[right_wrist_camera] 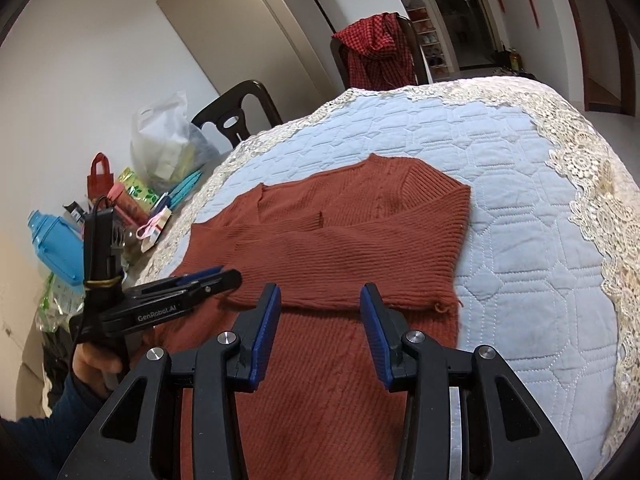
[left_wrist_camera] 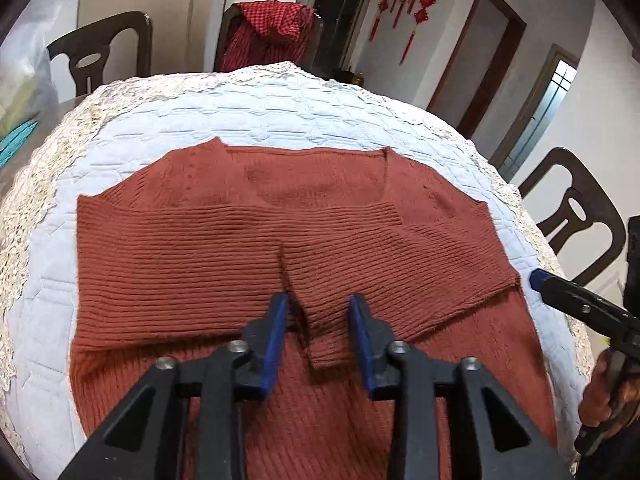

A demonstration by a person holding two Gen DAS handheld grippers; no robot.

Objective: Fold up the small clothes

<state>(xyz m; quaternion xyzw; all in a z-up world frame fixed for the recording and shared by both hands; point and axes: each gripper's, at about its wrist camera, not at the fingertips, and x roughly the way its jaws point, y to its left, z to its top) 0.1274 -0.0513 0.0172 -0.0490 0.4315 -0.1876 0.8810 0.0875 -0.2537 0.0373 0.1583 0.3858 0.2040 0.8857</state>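
Note:
A rust-red ribbed knit sweater (left_wrist_camera: 248, 248) lies flat on the pale blue quilted cover, both sleeves folded across the chest so the cuffs meet near the middle. My left gripper (left_wrist_camera: 319, 300) is open and empty, hovering just above the sleeve cuffs. My right gripper (right_wrist_camera: 320, 292) is open and empty above the lower edge of the folded sleeve on the sweater (right_wrist_camera: 344, 240). The right gripper also shows at the sweater's right edge in the left wrist view (left_wrist_camera: 538, 280). The left gripper shows at the sweater's left side in the right wrist view (right_wrist_camera: 216, 276).
The quilted cover (left_wrist_camera: 280, 116) with a lace border (right_wrist_camera: 592, 184) tops a table. Dark wooden chairs (left_wrist_camera: 576, 216) stand around it; one carries a red checked cloth (left_wrist_camera: 272, 32). Bags, a blue jug (right_wrist_camera: 56, 244) and clutter sit at the table's left (right_wrist_camera: 160, 152).

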